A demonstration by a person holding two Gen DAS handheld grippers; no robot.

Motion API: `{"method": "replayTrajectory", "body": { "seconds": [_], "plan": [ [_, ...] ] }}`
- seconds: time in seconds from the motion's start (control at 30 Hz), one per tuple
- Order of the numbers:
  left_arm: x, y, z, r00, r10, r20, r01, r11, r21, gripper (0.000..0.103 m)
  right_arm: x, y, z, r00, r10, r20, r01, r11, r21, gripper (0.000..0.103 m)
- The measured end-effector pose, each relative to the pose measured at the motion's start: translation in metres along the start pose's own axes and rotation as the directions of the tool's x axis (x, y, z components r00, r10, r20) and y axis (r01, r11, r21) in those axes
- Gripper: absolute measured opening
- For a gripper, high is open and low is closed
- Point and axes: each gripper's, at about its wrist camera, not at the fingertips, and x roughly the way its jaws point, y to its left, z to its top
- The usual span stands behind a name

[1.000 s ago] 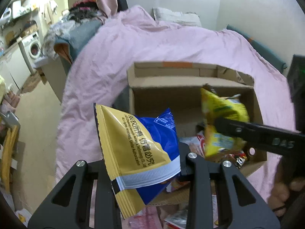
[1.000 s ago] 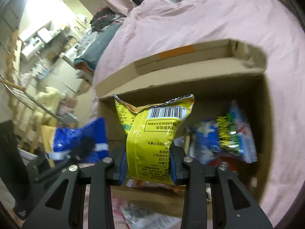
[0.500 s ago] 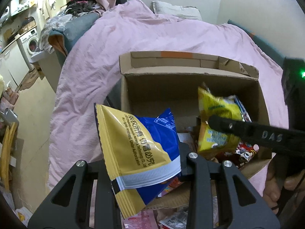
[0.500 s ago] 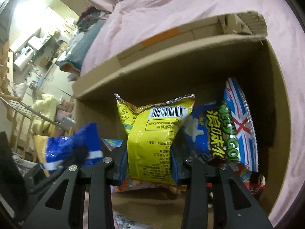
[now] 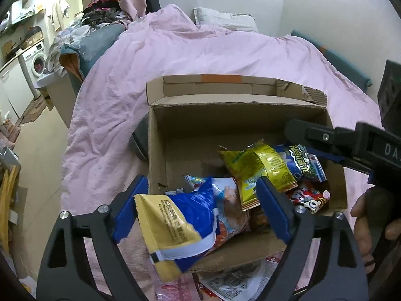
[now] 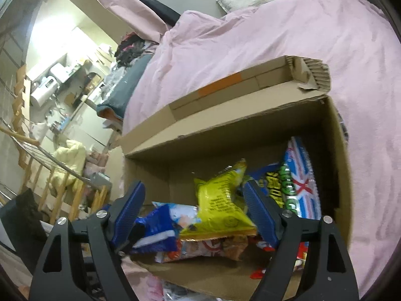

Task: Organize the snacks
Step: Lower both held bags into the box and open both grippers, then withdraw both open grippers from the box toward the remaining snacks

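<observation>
An open cardboard box [image 5: 235, 123] sits on a pink bed and holds several snack bags; it also shows in the right wrist view [image 6: 250, 138]. My left gripper [image 5: 198, 205] is open over the box's near edge. A blue and yellow bag [image 5: 180, 225] lies loose between its fingers, resting on the box's front rim. My right gripper [image 6: 193, 213] is open above the box. A yellow bag [image 6: 220, 200] lies free between its fingers on the other snacks; it also shows in the left wrist view [image 5: 260, 168]. The right gripper shows at the right of the left wrist view [image 5: 325, 138].
A pink duvet [image 5: 200, 57] covers the bed around the box. More snack packets [image 5: 225, 281] lie on the bed in front of the box. A blue and green bag [image 6: 298, 183] leans on the box's right wall. Floor and washing machine [image 5: 35, 60] are to the left.
Both grippers have opened and let go of their bags. The yellow bag has dropped into the box; the blue and yellow bag has tipped onto the box's front edge.
</observation>
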Motion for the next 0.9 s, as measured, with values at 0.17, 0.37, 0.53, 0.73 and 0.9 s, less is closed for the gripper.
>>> {"method": "replayTrajectory", "body": {
  "seconds": [0.17, 0.37, 0.53, 0.73, 0.9],
  "plan": [
    [0.000, 0.012, 0.003, 1.000, -0.015, -0.003, 0.014, 0.998, -0.060, 0.086, 0.000, -0.009, 0.001, 0.999, -0.040, -0.021, 0.041, 0.999, 0.021, 0.096],
    [-0.019, 0.037, 0.018, 0.997, -0.003, 0.071, 0.015, 0.986, -0.166, 0.086, -0.004, -0.006, 0.002, 0.996, -0.082, -0.016, 0.082, 0.997, -0.011, 0.097],
    [-0.026, 0.055, 0.022, 0.996, -0.010, 0.092, 0.032, 0.971, -0.237, 0.086, -0.008, -0.008, 0.001, 0.996, -0.081, -0.021, 0.082, 0.997, 0.006, 0.097],
    [-0.026, 0.060, 0.020, 0.997, 0.001, 0.073, 0.017, 0.968, -0.250, 0.086, -0.025, -0.003, -0.004, 0.995, -0.101, -0.006, 0.101, 0.995, -0.014, 0.097],
    [-0.032, 0.066, 0.013, 0.998, 0.006, 0.059, 0.010, 0.964, -0.264, 0.086, -0.037, 0.002, -0.014, 0.992, -0.121, -0.031, 0.120, 0.992, -0.034, 0.097]
  ]
}}
